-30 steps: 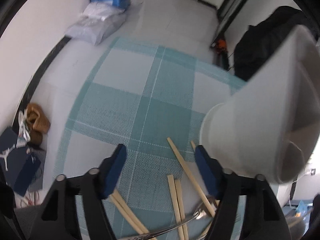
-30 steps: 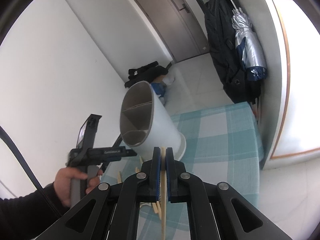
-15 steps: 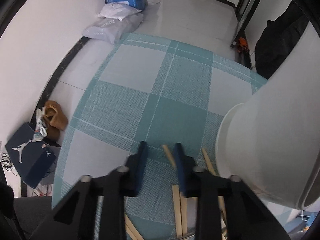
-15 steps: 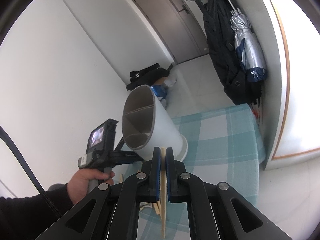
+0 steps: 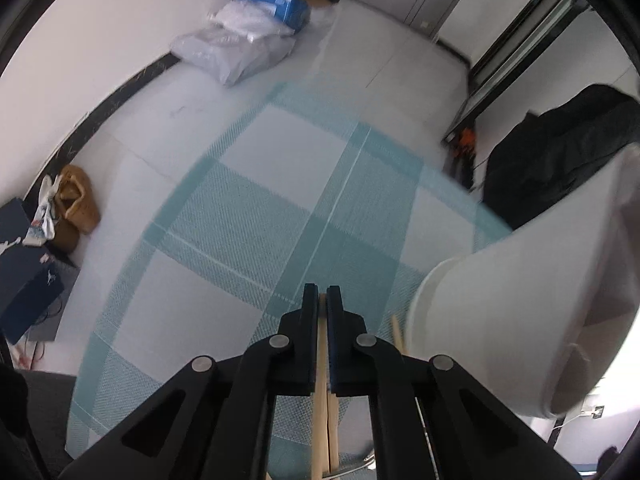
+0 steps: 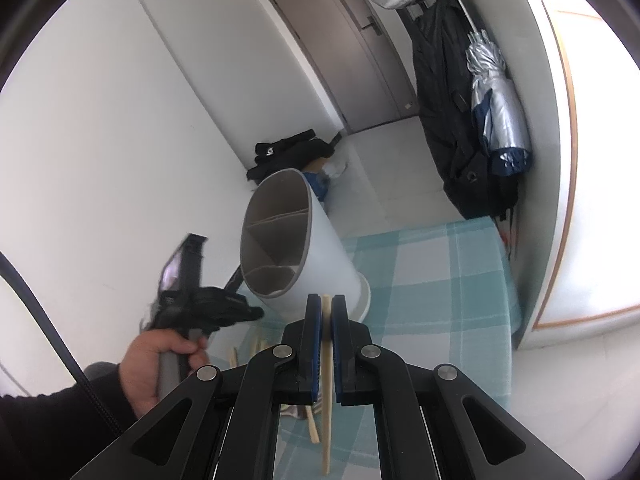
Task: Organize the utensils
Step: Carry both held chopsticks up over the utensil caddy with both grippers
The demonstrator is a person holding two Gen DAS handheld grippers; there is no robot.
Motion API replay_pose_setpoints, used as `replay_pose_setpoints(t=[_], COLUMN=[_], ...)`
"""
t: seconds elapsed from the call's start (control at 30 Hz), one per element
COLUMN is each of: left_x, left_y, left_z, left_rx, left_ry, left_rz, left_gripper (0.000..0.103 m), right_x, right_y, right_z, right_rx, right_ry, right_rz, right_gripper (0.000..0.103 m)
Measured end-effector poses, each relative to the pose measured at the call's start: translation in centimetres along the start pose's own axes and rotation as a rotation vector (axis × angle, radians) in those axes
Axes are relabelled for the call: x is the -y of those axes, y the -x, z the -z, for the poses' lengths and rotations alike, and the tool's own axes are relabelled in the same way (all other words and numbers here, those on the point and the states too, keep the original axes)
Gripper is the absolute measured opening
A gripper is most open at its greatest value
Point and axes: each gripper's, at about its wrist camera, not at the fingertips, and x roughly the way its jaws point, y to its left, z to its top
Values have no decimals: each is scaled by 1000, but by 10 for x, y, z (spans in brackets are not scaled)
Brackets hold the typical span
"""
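My left gripper [image 5: 322, 300] is shut on a wooden chopstick [image 5: 320, 400] that runs back between its blue pads, just above the teal checked tablecloth [image 5: 260, 220]. The white utensil holder [image 5: 500, 320] stands close on its right, and another chopstick [image 5: 396, 328] lies by the holder's base. My right gripper [image 6: 326, 308] is shut on a second chopstick [image 6: 327, 400], held above the table and pointing at the holder [image 6: 320, 248], whose divided mouth faces it. In the right wrist view a hand [image 6: 160, 360] holds the blurred left gripper [image 6: 200, 308] left of the holder. Loose chopsticks [image 6: 312, 424] lie on the cloth below.
The table's far edge [image 6: 492, 224] drops to a tiled floor. On the floor are plastic bags [image 5: 232, 48], a blue box [image 5: 272, 0], a brown bag [image 5: 76, 204] and a dark box [image 5: 24, 292]. A black coat [image 6: 448, 100] and a folded umbrella [image 6: 496, 108] hang at the right.
The left gripper's jaws went from wide open to shut on a chopstick, and it lifted slightly with a roll. The right gripper stayed put, still holding its chopstick.
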Motion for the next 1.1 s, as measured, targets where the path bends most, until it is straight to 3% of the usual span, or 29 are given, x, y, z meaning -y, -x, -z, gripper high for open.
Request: replay_pose_setpoints(t=[0.33, 0.53, 0.77, 1.1], left_x=[2, 24, 33, 43], left_y=[78, 116, 130, 159], left_z=[11, 26, 40, 41], left_rx=[233, 366, 389, 392], left_ry=[-42, -208, -332, -415], left_rz=[187, 234, 258, 297], left_gripper=[1, 1, 0, 0], right_x=[-27, -48, -61, -71], right_y=[-5, -7, -13, -4], right_z=[-3, -7, -11, -36], right_rx=[20, 42, 56, 106], right_ry=[63, 109, 152, 170], right_rz=[12, 28, 51, 66], right_gripper=[4, 4, 4, 4])
